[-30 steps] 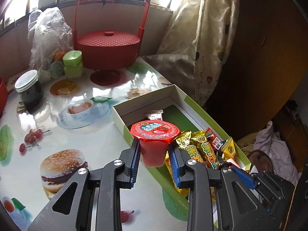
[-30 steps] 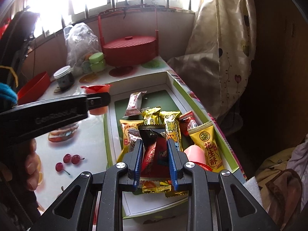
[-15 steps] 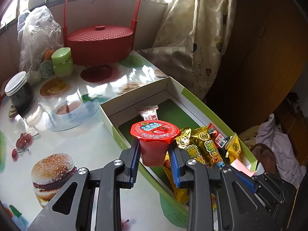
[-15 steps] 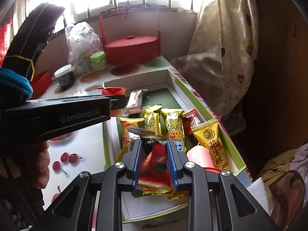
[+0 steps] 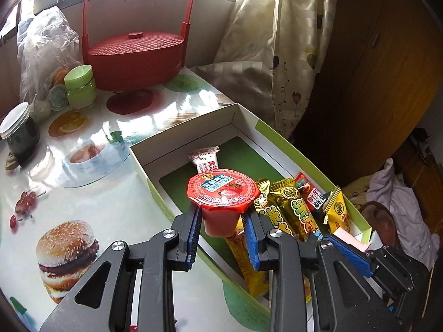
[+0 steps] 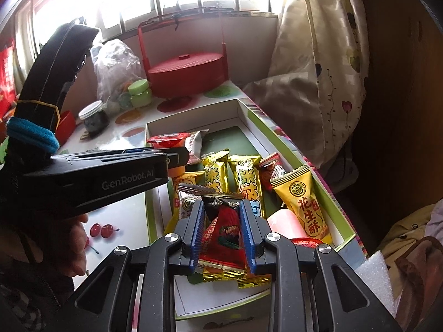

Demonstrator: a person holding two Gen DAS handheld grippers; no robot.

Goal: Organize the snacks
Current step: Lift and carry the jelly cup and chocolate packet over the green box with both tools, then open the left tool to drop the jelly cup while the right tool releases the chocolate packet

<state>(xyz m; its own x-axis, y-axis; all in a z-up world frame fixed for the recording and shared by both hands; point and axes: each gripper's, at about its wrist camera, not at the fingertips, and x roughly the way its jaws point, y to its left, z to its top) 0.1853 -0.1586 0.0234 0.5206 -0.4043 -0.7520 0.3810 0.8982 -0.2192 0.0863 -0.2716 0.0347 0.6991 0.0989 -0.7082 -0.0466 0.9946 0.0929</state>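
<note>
1. A burger-and-cherry printed tablecloth [image 5: 91, 204] covers the table; a dark jar [image 5: 19, 132] with a white lid, a green jar [image 5: 80, 88] and a red lidded basket [image 5: 135, 55] stand at its far side.
2. The left gripper [image 5: 223, 218] is clamped on a red jelly cup [image 5: 223, 196], upright, held above the near left edge of the open cardboard box [image 5: 193, 130].
3. Yellow snack bars [image 6: 246, 179] and a peanut-crisp packet [image 6: 304, 202] lie inside the box.
4. The right gripper [image 6: 221, 227] grasps a red-and-black triangular snack packet [image 6: 224, 232] over the box's near end.
</note>
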